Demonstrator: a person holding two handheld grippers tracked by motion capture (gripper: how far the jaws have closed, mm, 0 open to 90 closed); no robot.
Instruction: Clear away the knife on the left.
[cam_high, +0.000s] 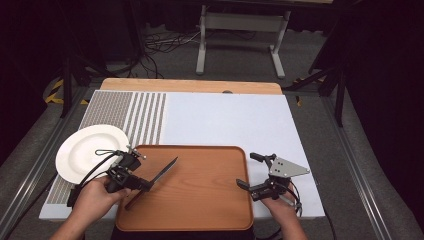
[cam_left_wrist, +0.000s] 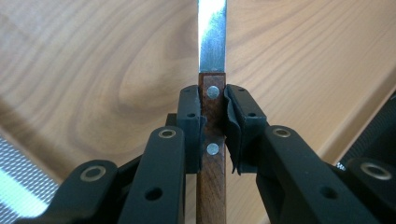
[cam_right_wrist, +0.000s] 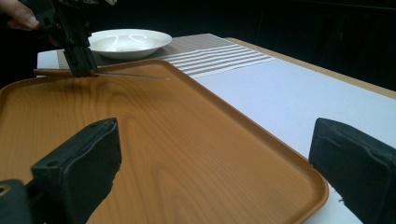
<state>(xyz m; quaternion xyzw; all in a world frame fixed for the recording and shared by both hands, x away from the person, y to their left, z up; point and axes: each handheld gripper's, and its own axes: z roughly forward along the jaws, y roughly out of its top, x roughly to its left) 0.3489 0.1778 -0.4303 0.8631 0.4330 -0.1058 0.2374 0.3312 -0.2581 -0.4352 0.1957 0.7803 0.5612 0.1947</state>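
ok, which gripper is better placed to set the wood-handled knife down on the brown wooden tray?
Left. The left gripper already clamps the wood-handled knife by its riveted handle, just over the brown wooden tray. The right gripper sits open and holds nothing at the tray's right edge.

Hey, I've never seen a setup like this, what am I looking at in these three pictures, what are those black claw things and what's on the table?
No robot here: a person holds a hand-operated two-jaw gripper in each hand. One picture looks down from above the table; the other two come from small cameras riding on each gripper, looking along its black jaws.

On the white-covered table lies a wooden tray, with a white plate on a striped mat to its left.

The left gripper is clamped on the wooden handle of a knife, its blade pointing out over the tray. In the right gripper view the knife looks close to level just above the tray; whether it touches I cannot tell.

The right gripper sits at the tray's right edge, jaws wide open, holding nothing.
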